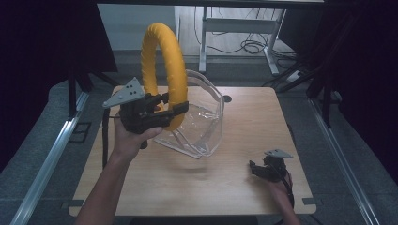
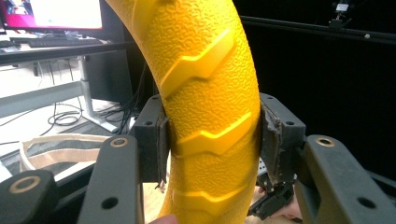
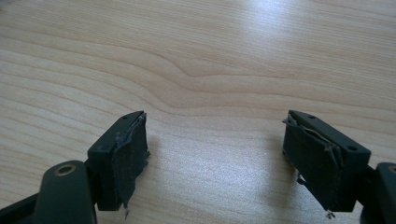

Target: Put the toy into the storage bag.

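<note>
A thick yellow ring [image 1: 164,65] with a textured, ridged surface stands upright in the air above the table's left half. My left gripper [image 1: 171,104] is shut on its lower part, held up by a hand. In the left gripper view both pads press the yellow ring [image 2: 210,116] from either side. Just behind and right of the ring sits a clear plastic container [image 1: 202,122] on the table. My right gripper [image 1: 256,168] rests low on the table near the front right, and in the right gripper view its jaws [image 3: 215,154] stand wide apart over bare wood with nothing between them.
The wooden table [image 1: 263,122] has a small dark hole near its back edge. Metal rails run along both sides on the grey floor. A desk frame with cables [image 1: 248,44] stands behind the table. Dark curtains hang left and right.
</note>
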The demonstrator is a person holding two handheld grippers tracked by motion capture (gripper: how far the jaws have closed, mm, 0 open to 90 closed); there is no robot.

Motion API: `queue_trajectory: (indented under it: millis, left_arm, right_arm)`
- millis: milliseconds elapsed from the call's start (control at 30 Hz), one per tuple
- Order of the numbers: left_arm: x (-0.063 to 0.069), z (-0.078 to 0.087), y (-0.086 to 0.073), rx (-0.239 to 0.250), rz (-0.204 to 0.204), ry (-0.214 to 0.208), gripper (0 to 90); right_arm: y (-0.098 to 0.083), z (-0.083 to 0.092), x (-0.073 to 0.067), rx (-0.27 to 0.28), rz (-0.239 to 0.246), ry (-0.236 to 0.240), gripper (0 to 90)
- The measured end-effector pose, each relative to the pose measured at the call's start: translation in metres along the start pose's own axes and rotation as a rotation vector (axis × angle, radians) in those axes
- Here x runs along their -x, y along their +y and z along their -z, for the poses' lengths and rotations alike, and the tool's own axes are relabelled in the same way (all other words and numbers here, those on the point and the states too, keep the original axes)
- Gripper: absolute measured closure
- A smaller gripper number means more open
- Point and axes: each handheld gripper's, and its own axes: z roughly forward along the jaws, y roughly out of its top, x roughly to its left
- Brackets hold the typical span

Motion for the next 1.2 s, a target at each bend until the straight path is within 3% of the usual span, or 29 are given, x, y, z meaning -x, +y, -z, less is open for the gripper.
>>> queue_trajectory:
  millis: [1200]
  left_arm:
    - [0.016,-0.065,0.008,-0.028,-0.021,-0.066,50.6]
  right_arm:
    - [0.000,0.000,0.000,0.000,-0.003,-0.001,22.1]
